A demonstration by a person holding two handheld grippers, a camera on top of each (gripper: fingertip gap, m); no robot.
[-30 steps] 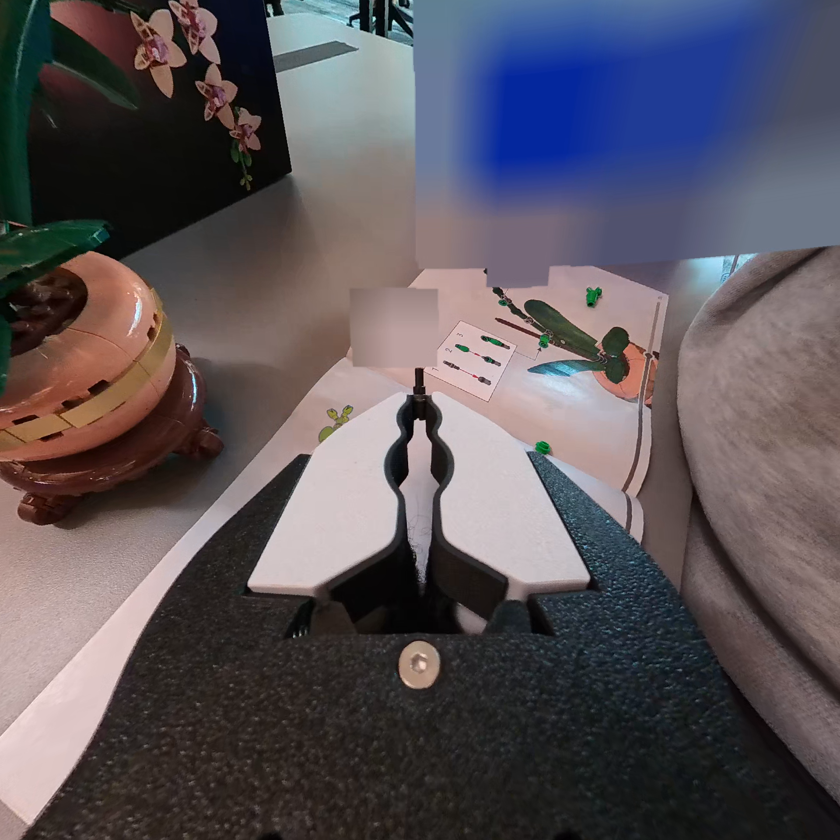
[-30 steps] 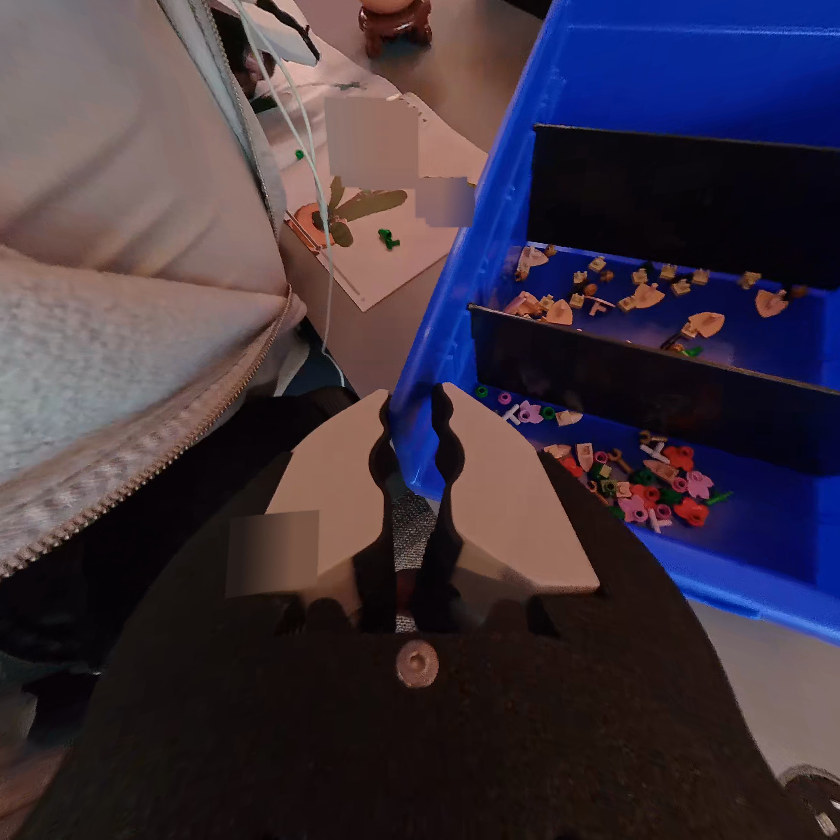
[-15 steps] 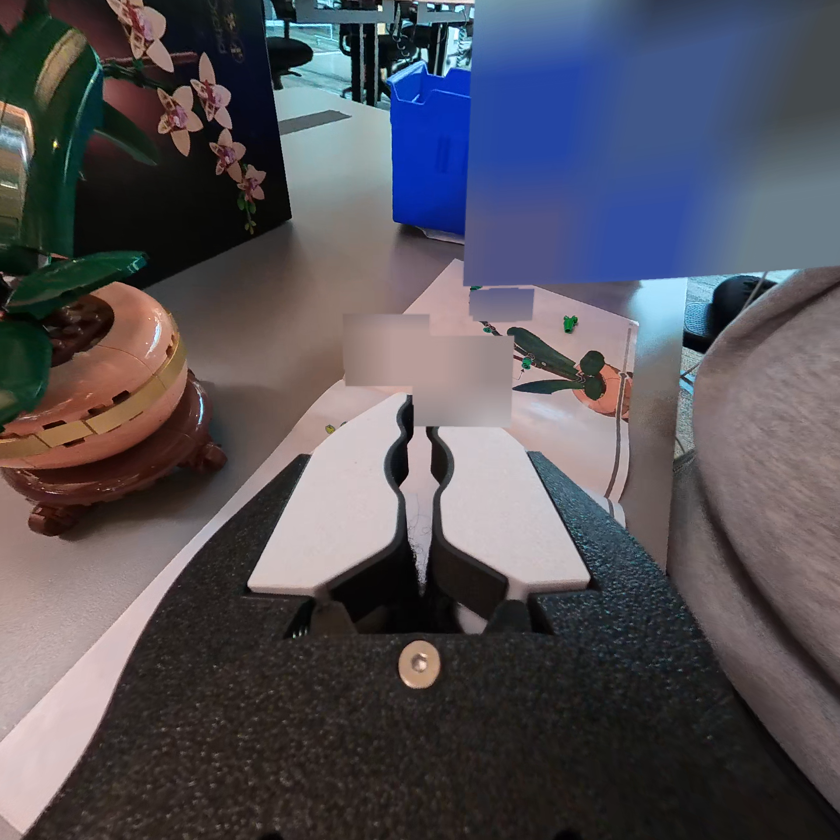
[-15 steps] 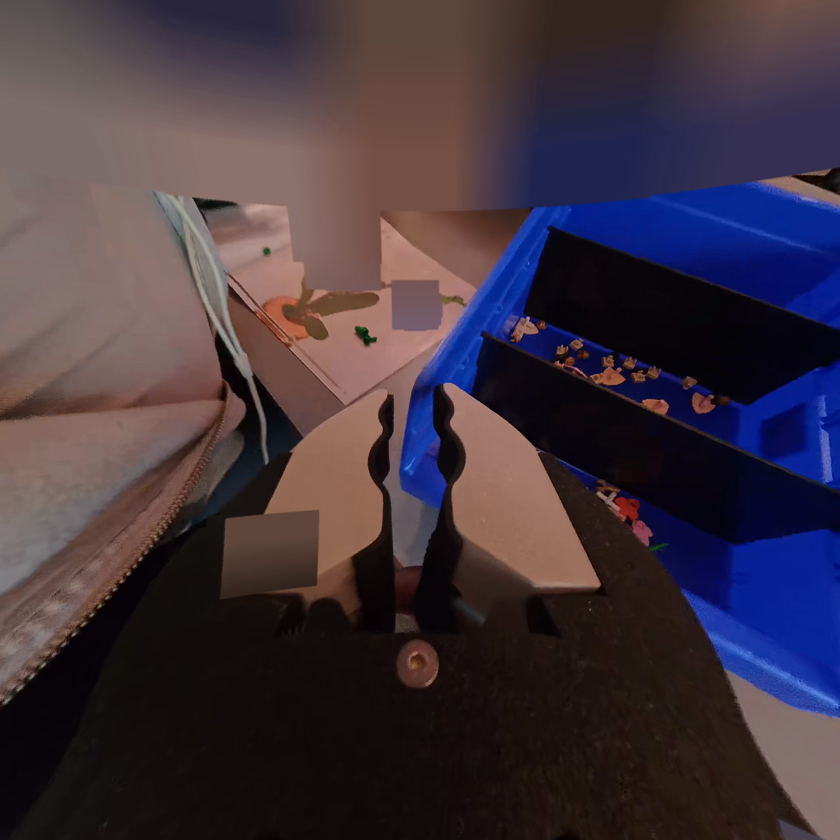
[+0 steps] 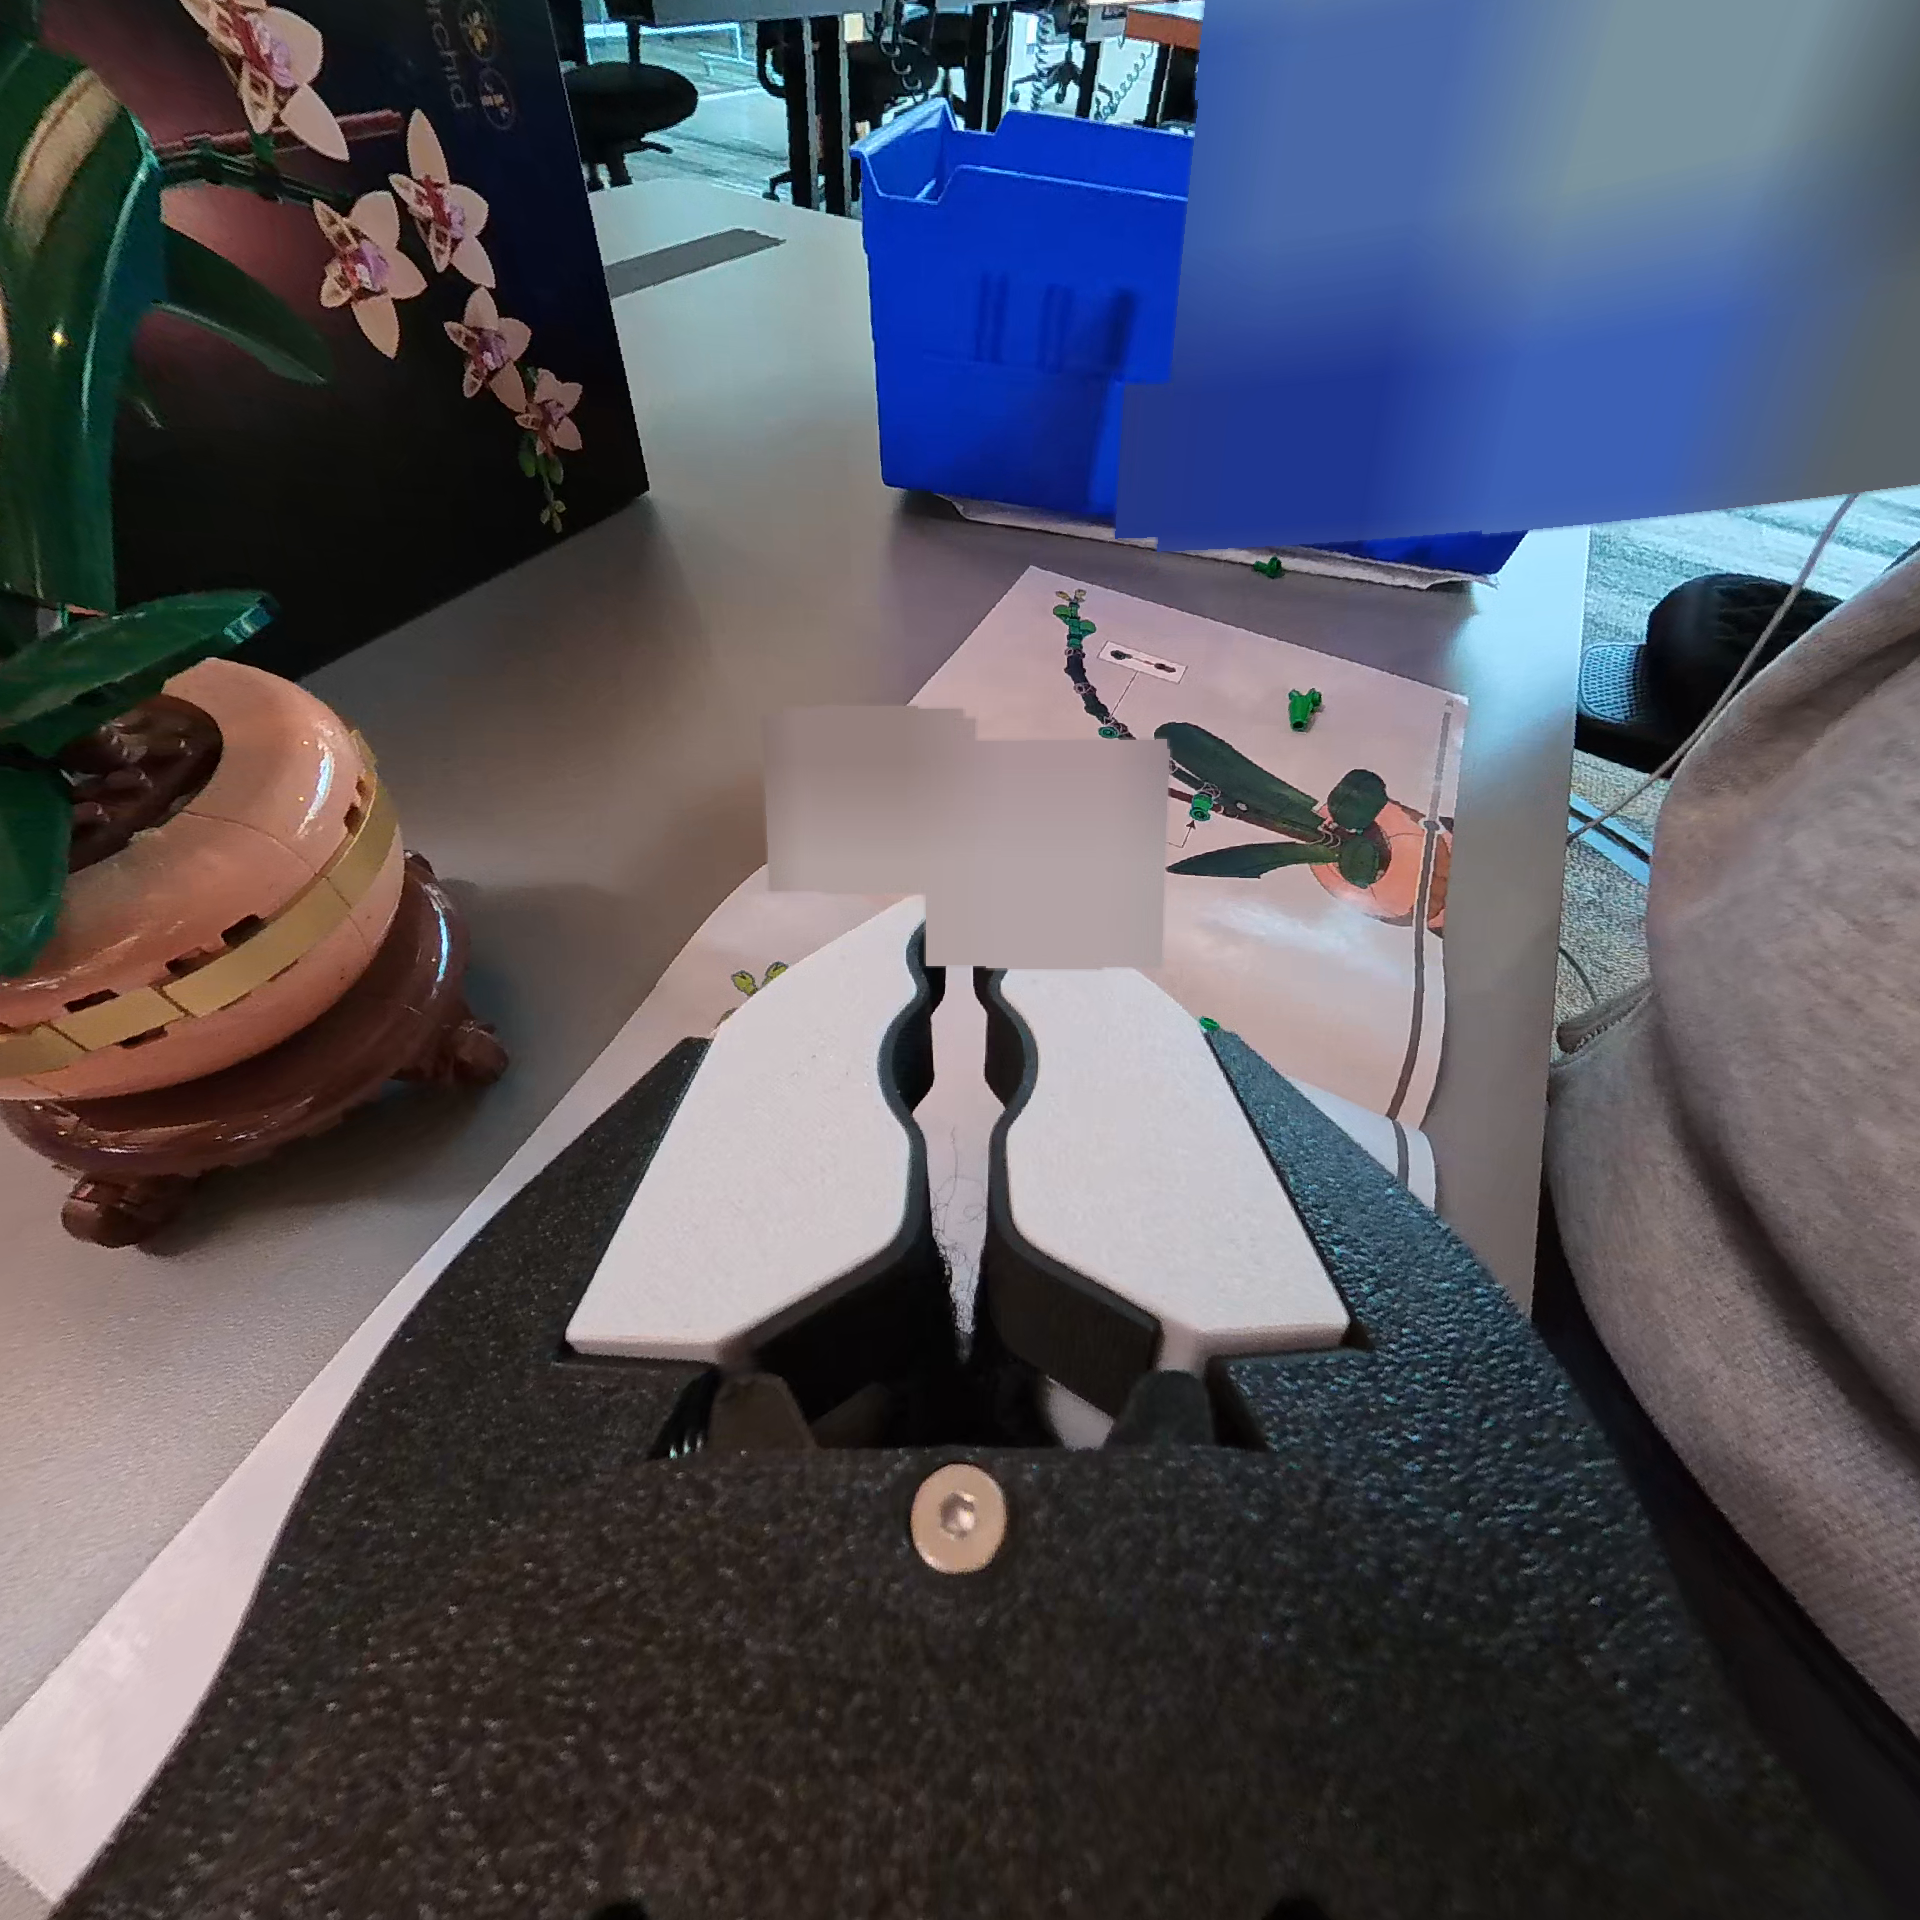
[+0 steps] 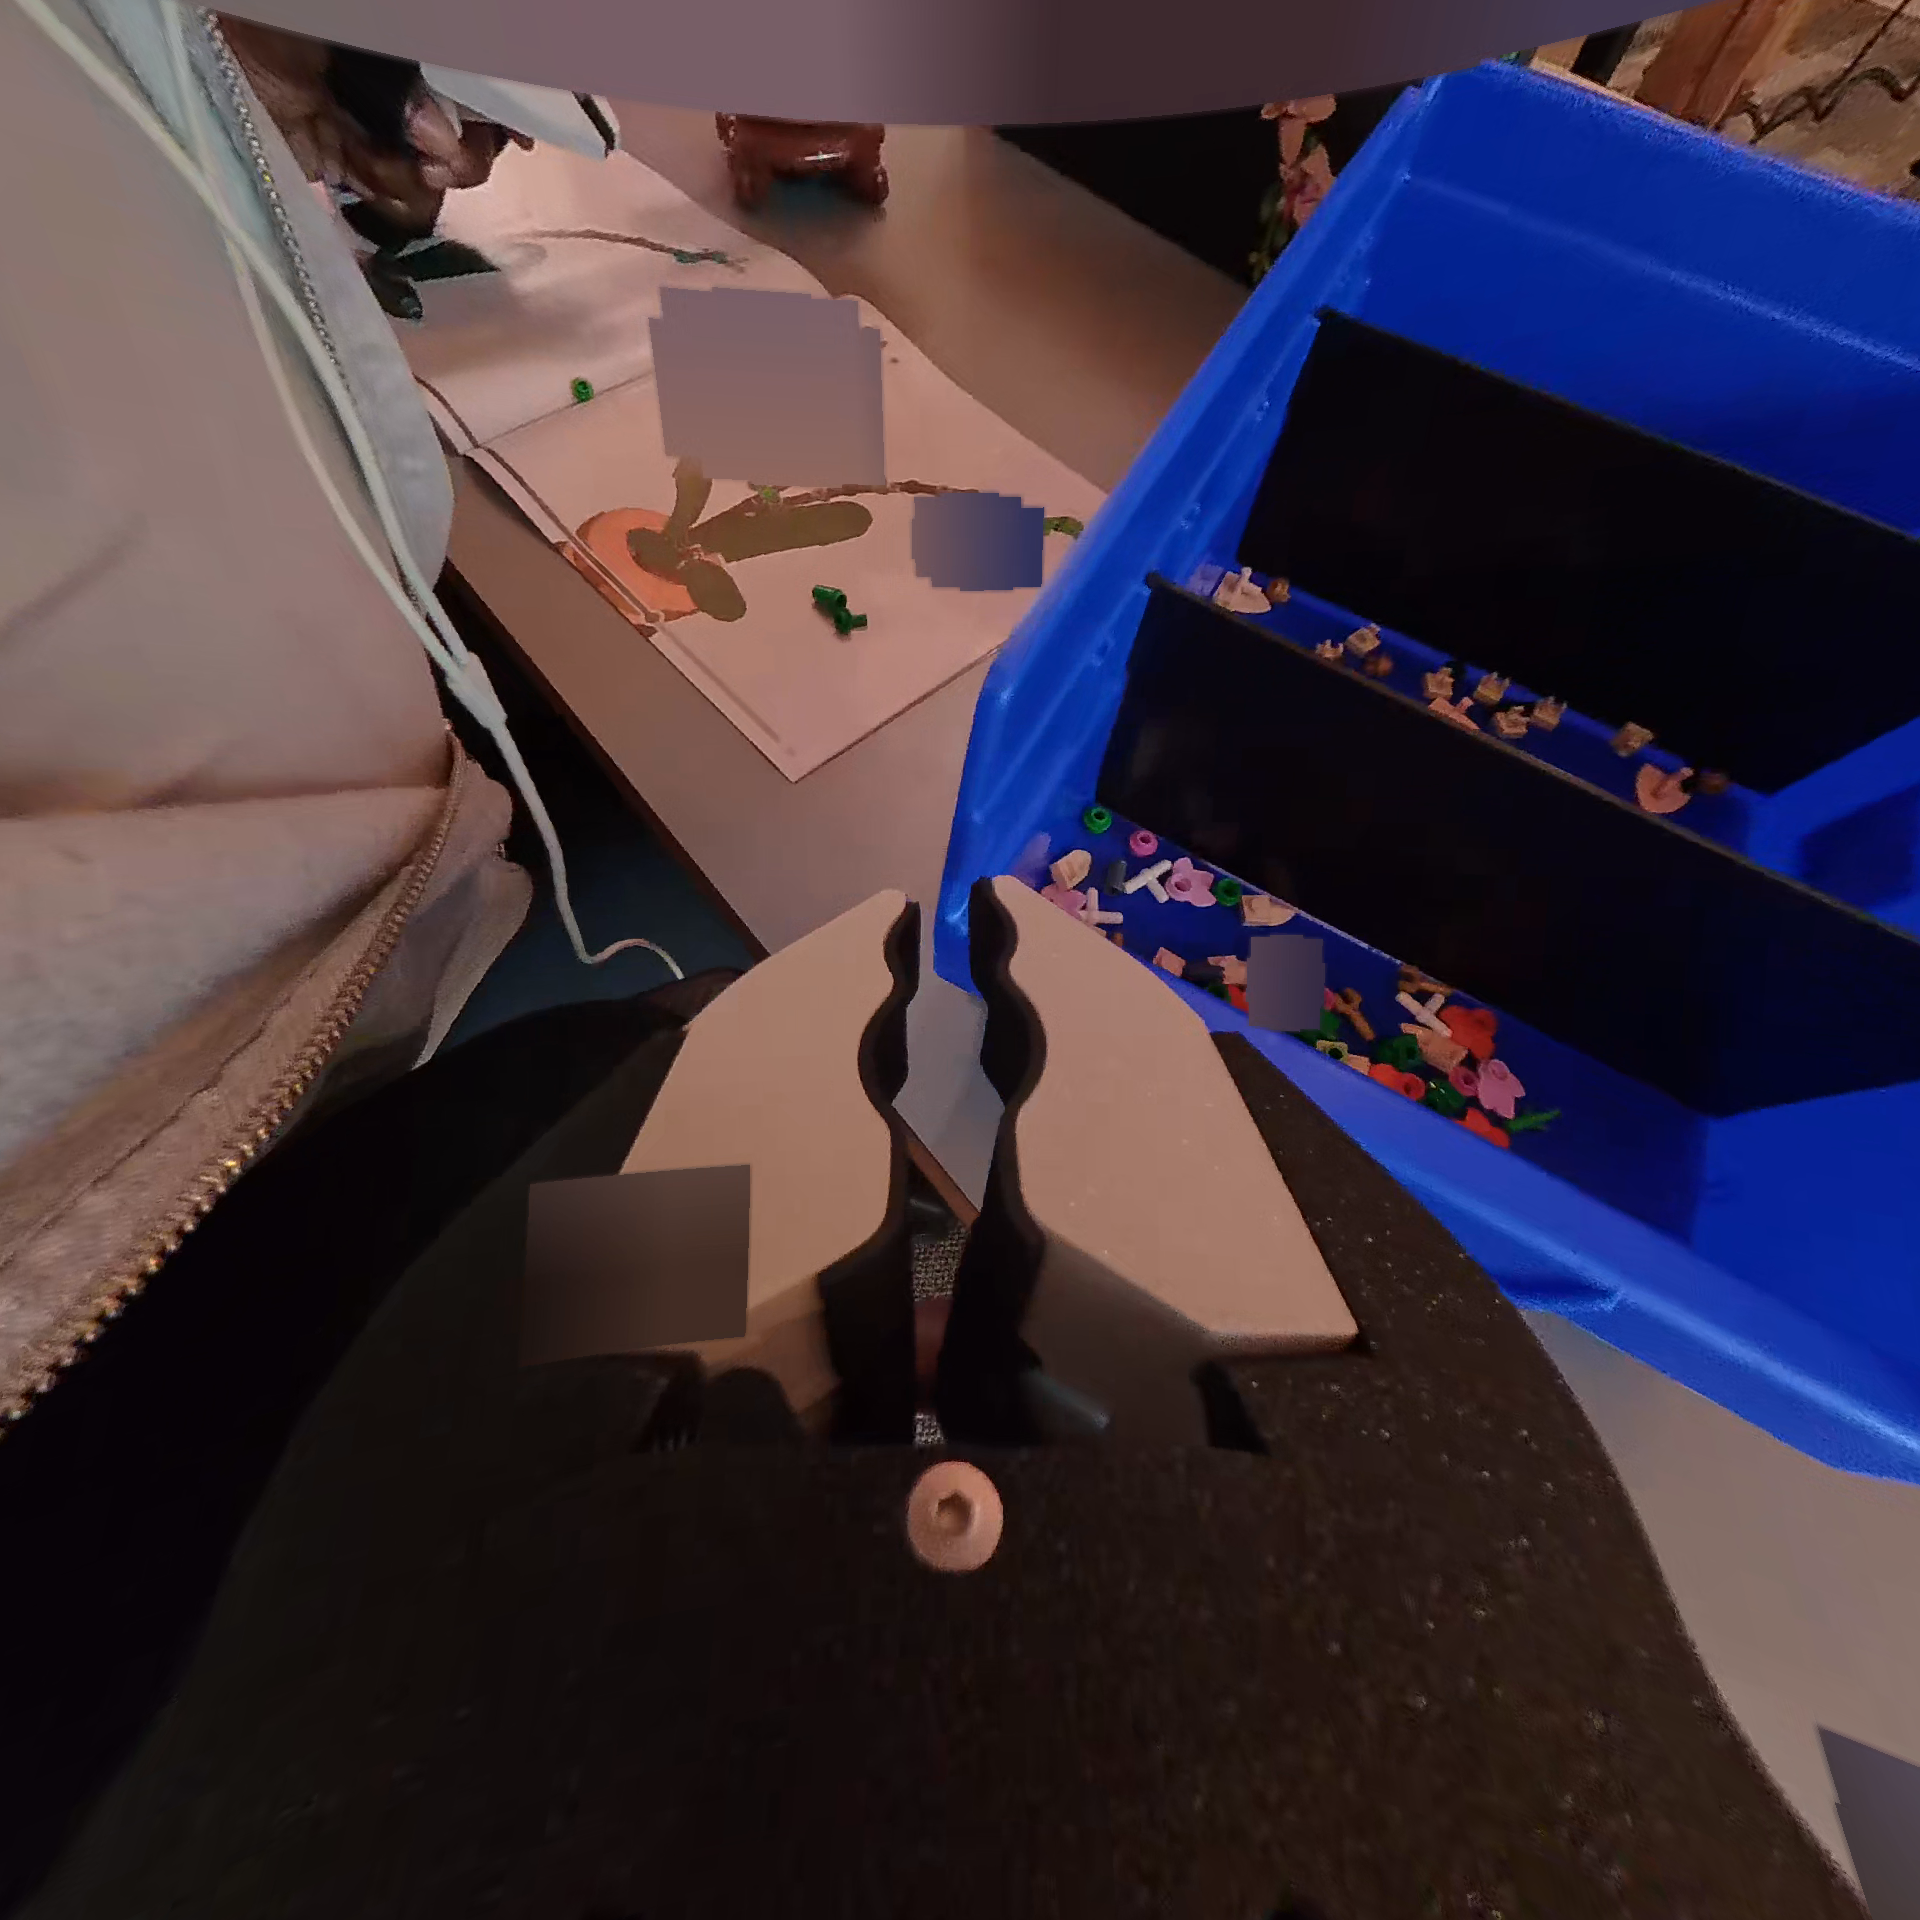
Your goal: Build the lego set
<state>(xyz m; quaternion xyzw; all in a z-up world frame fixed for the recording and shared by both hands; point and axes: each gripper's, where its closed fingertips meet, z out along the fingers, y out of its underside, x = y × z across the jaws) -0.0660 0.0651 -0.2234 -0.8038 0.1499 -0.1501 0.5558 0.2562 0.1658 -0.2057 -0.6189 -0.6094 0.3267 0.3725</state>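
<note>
Here the right tongs [image 6: 943,920], slightly parted, point toward the blue bin [image 6: 1049,727].

Blue bin [image 6: 1039,727], coloured pieces [image 6: 1184,883] inside, just beside right hand-held gripper [image 6: 945,914].

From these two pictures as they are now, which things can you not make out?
- Left wrist view: the left hand-held gripper has its fingertips covered by a blurred patch.
- Left wrist view: the blue plastic bin is half behind a blur.
- Right wrist view: small coloured bricks too small to identify.
</note>
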